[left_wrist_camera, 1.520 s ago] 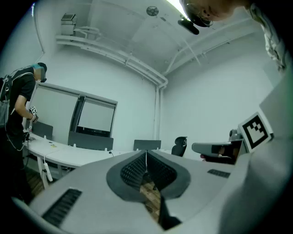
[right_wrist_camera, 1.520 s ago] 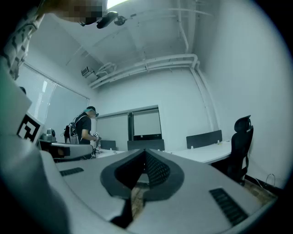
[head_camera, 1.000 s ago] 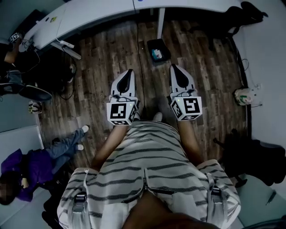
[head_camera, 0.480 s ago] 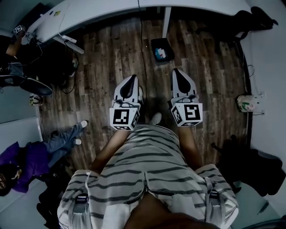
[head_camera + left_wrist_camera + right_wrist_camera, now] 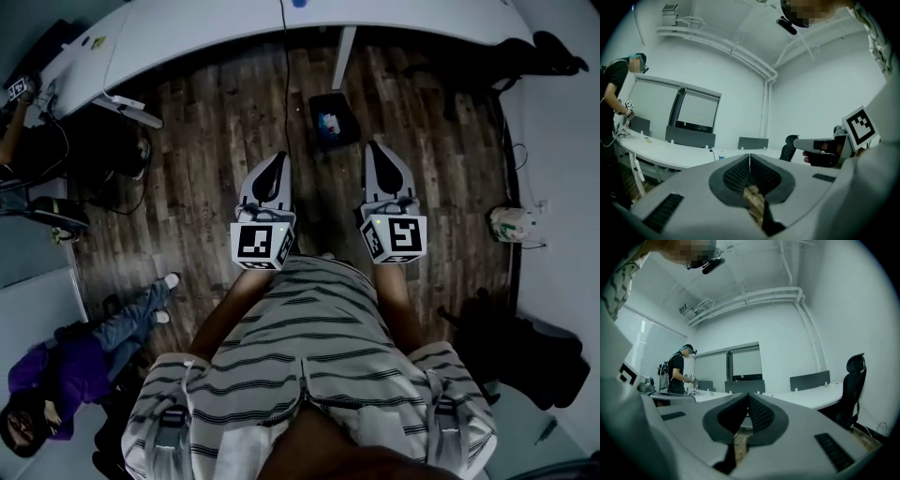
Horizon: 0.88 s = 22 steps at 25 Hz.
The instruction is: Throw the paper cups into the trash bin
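Head view: the trash bin point(image 5: 330, 120), a small dark rectangular container, is standing upright on the wooden floor point(image 5: 216, 122) in the upper centre of the frame. Its open mouth is facing up toward the camera and its longer sides are running roughly top to bottom, slightly tilted. It is sitting just below the white desk point(image 5: 234, 23) and beside the desk leg point(image 5: 345, 58). Pale and teal contents are showing inside, too small to name. The bin is lying between the two gripper tips and a little higher in the frame, clear of both. The left gripper point(image 5: 278, 157) and the right gripper point(image 5: 373, 145) are being held side by side at mid-frame, both pointing toward the top of the frame, with their marker cubes point(image 5: 261, 242) nearest the wearer's striped shirt point(image 5: 309, 356). Left gripper view: the left gripper point(image 5: 749, 154) is holding its jaws fully together, with nothing between them. Right gripper view: the right gripper point(image 5: 749, 393) is likewise keeping its jaws pressed together and empty. A seated person point(image 5: 66, 366) is occupying the lower left.
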Available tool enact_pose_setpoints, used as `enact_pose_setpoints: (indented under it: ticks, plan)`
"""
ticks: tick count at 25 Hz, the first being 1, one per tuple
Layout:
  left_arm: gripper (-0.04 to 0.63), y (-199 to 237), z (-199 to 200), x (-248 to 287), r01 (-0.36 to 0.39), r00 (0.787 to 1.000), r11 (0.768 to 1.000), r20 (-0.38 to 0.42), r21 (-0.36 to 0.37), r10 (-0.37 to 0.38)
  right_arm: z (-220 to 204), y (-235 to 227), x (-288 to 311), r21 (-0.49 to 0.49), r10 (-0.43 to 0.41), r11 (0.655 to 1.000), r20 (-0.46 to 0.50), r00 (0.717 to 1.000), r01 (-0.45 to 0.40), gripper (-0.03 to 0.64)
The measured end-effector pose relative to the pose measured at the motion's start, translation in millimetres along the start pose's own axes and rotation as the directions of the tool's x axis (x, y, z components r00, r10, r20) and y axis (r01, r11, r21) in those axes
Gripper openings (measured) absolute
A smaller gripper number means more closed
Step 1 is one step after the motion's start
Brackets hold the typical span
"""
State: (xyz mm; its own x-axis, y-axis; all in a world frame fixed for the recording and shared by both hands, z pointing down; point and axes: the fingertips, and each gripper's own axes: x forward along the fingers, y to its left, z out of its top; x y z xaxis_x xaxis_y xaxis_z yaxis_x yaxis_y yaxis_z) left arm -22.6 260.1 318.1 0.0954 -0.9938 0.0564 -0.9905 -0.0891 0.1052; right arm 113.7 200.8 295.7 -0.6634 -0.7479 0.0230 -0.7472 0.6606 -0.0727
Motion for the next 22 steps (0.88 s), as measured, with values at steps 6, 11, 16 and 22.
enact_pose_setpoints:
  ticks: [6, 11, 16, 22]
  plan:
    - [0.025, 58.5, 28.2, 72.1, 0.055, 0.998, 0.998, 0.005, 0.000, -0.055, 18.8, -6.6, 89.6, -0.012, -0.051, 0.999, 0.001, 0.999, 0.051, 0.011]
    - [0.025, 103.0, 45.4, 125.7, 0.093, 0.996, 0.996, 0.001, 0.001, -0.093, 30.2, -9.7, 156.4, -0.010, -0.085, 0.996, 0.003, 0.996, 0.085, 0.009]
    - [0.025, 144.3, 51.8, 166.8, 0.112, 0.993, 0.994, -0.020, 0.003, -0.112, 33.5, -12.5, 207.7, 0.002, -0.119, 0.993, -0.001, 0.993, 0.119, 0.009]
    - [0.025, 172.5, 55.3, 203.7, 0.126, 0.991, 0.992, -0.034, -0.009, -0.126, 33.3, -19.1, 245.7, 0.009, -0.146, 0.989, -0.021, 0.989, 0.146, 0.011]
